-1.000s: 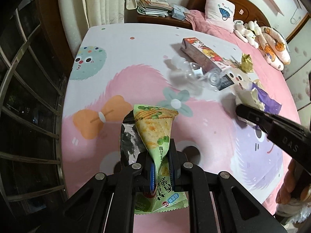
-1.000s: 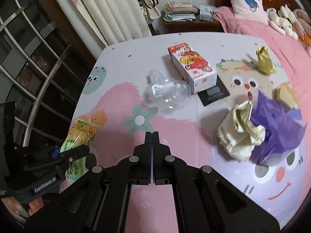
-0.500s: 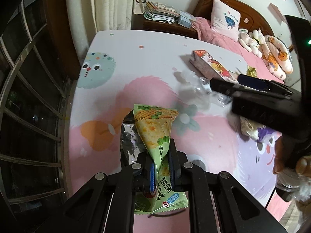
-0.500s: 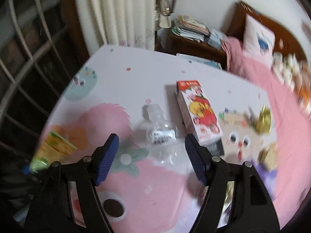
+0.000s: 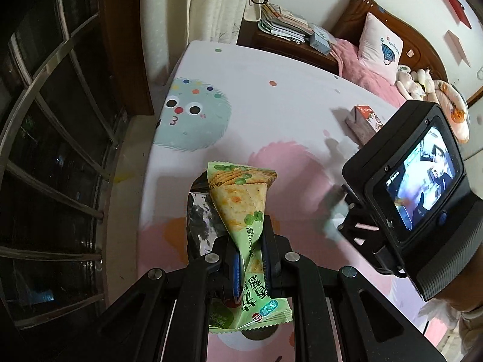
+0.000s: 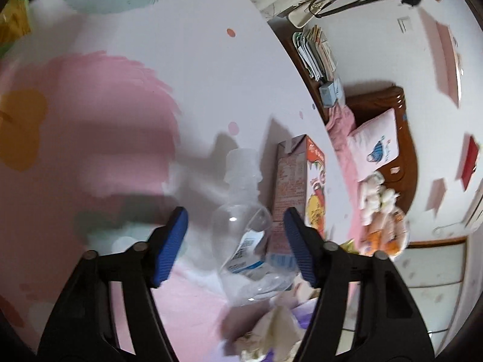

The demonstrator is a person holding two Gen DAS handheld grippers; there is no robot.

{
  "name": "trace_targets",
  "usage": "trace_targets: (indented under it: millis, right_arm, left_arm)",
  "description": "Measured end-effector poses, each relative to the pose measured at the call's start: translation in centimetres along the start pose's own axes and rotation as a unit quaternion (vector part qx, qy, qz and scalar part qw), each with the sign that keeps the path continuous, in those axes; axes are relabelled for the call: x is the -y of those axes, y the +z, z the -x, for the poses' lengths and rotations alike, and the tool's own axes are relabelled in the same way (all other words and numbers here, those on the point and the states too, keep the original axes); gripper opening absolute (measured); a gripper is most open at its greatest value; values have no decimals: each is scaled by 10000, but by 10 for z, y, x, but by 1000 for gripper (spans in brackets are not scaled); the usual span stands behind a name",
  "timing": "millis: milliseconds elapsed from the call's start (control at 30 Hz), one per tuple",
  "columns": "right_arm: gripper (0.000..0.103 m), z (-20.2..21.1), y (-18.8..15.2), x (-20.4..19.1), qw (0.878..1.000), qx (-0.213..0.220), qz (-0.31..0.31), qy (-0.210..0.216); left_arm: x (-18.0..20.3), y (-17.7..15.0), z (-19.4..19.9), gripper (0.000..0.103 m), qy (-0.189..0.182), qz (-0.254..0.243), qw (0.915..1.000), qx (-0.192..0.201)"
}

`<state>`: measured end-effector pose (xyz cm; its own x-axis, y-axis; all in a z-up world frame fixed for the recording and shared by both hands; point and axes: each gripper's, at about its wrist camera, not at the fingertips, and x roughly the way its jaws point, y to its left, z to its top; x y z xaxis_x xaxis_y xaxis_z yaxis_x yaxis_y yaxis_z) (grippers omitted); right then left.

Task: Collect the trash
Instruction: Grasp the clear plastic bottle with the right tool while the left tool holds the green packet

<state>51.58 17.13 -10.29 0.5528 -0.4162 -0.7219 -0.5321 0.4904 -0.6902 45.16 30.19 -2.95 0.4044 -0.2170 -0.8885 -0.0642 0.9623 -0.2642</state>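
Note:
My left gripper (image 5: 249, 264) is shut on a green cracker wrapper (image 5: 241, 202) and holds it above the patterned table cover (image 5: 271, 111). My right gripper (image 6: 235, 229) is open, with its blue pads on either side of a clear crushed plastic bottle (image 6: 241, 211) that lies on the cover. A red and brown drink carton (image 6: 299, 187) lies just right of the bottle. The right gripper's body with its screen (image 5: 419, 187) fills the right side of the left wrist view, and the carton (image 5: 365, 119) shows behind it.
Crumpled cream paper and a purple wrapper (image 6: 271, 331) lie near the right gripper's base. A window grille (image 5: 54, 150) stands left of the table. A nightstand with stacked papers (image 5: 283, 25) and a bed with a pillow (image 5: 382, 49) lie beyond the table.
My right gripper opened, rolled and swung left and down until its fingers came around the clear bottle. My left gripper kept hold of the green wrapper and drew back to the left.

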Motion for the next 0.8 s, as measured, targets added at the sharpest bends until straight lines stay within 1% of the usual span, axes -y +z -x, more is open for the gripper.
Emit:
trace_targets:
  millis: [67, 167, 300, 367, 400, 433, 500, 600, 700, 800]
  right_arm:
    - [44, -7, 1, 1, 9999, -149, 78, 30]
    - [40, -16, 0, 13, 9994, -300, -66, 166]
    - [40, -24, -9, 39, 9956, -329, -572, 659]
    - [39, -26, -15, 55, 9904, -340, -901, 991]
    - [39, -26, -21, 63, 9857, -332, -1116, 1220]
    - [39, -25, -25, 68, 9826, -323, -1246, 1338]
    - [39, -22, -37, 80, 9723, -255, -1601, 1682]
    - [39, -16, -64, 98, 9493, -140, -2180, 2260]
    - [39, 0, -95, 105, 9248, 36, -2630, 2749]
    - [39, 20, -127, 104, 9070, 176, -2924, 3026]
  left_arm:
    - [-2, 2, -5, 11, -15, 29, 10000, -27]
    - [-2, 3, -9, 11, -38, 28, 10000, -27]
    - [-1, 6, -14, 11, -49, -4, 10000, -22]
    - [1, 6, -14, 11, -54, -15, 10000, -19]
    - [2, 6, -14, 11, -55, -28, 10000, -14]
    - [4, 4, -12, 11, -60, -49, 10000, -8]
    - [10, 2, -9, 11, -71, -96, 9999, 10]
    - [21, -7, -3, 11, -96, -194, 9998, 20]
    - [35, -19, 4, 11, -144, -331, 9993, 40]
    - [56, -38, 16, 11, -185, -476, 9987, 80]
